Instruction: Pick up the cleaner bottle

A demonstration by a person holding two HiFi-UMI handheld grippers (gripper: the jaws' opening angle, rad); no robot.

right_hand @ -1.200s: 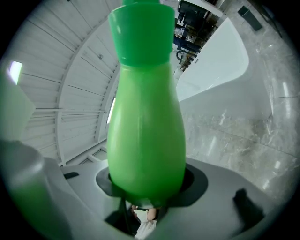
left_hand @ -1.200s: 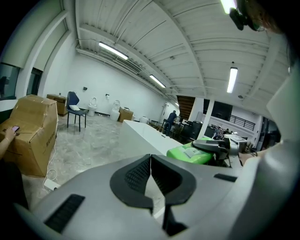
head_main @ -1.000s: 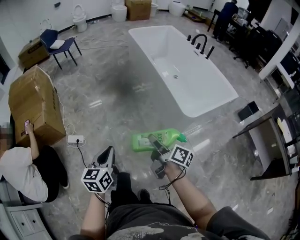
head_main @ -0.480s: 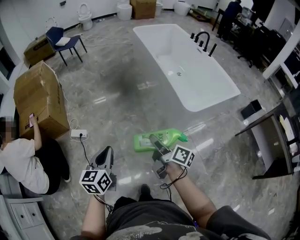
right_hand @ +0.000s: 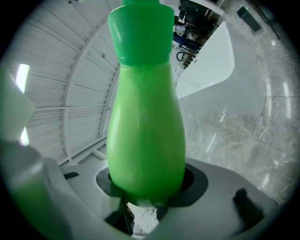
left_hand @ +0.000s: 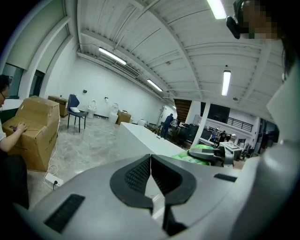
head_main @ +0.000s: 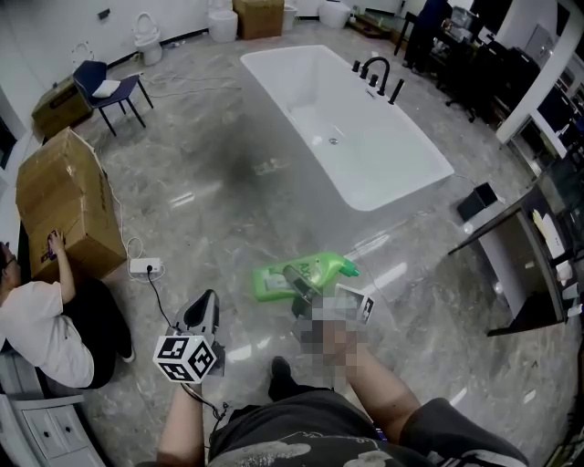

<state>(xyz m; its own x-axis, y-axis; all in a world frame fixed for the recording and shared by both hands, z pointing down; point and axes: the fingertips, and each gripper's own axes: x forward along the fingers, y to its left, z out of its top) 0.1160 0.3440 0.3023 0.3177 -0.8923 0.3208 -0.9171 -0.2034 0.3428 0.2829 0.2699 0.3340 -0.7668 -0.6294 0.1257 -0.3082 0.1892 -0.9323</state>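
One green cleaner bottle [head_main: 315, 271] is gripped by the right tool [head_main: 296, 281], whose two jaws are clenched on its body. The bottle is held on its side, clear of the floor [head_main: 228, 182], between the near end of the bathtub [head_main: 365, 155] and the person's feet, with its one cap [head_main: 348, 268] turned to the right. In the right gripper view the bottle is seen filling the gap between both jaws, its cap at the top. The left tool [head_main: 208, 301] is closed on nothing, its two pads [left_hand: 136, 176] pressed together. It is held just beside the right tool and apart from the bottle. One white bathtub is set toward the far right of the floor, with one black tap [head_main: 374, 71] at its far edge. Three cardboard boxes are counted: one large box [head_main: 64, 205] at the left edge of the floor, one smaller box [head_main: 57, 102] near the far left corner, and one box [head_main: 260, 16] at the far edge. One blue chair [head_main: 114, 87] is placed beside the smaller box. One power strip [head_main: 144, 267] is laid just beside the large box. One person [head_main: 41, 319] is seen crouched at the left edge, with a hand on the large box.
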